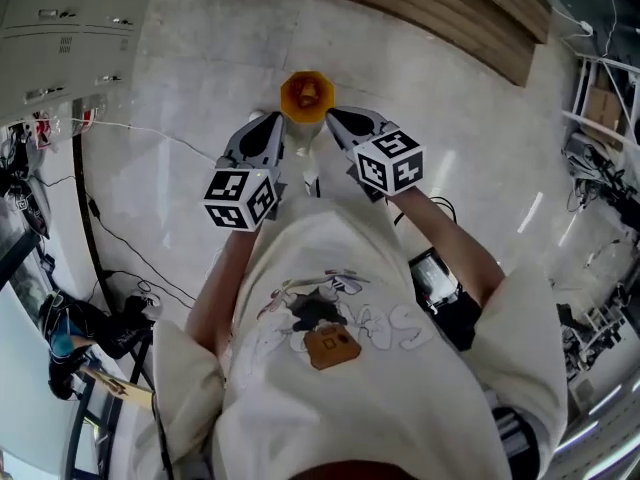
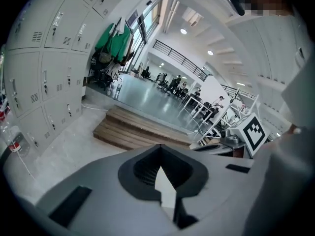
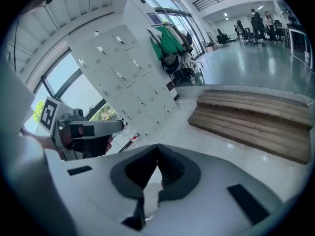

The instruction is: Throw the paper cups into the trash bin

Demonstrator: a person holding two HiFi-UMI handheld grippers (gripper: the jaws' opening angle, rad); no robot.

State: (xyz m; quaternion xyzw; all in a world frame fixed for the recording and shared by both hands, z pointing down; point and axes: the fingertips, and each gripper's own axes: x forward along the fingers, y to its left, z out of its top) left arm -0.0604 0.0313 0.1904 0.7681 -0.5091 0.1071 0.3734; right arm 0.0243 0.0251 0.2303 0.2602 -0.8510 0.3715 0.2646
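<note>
An orange-topped, pale-sided bin (image 1: 306, 96) stands on the floor straight ahead of me. Both grippers are raised in front of my chest and point toward it. My left gripper (image 1: 272, 128) is just left of the bin, and its jaws meet at the tips (image 2: 160, 149) with nothing clearly between them. The right gripper (image 1: 340, 120) is just right of the bin, its jaws (image 3: 157, 147) shut and empty. Each gripper shows in the other's view: the right one's marker cube (image 2: 253, 132), the left one's body (image 3: 83, 132). No paper cup is in view.
A low wooden stepped platform (image 1: 420, 8) lies beyond the bin. Grey lockers (image 1: 60, 28) line the left wall, with a thin cable (image 1: 130, 128) trailing over the pale floor. Dark gear (image 1: 90, 338) sits at the lower left and metal racks (image 1: 600, 98) at the right.
</note>
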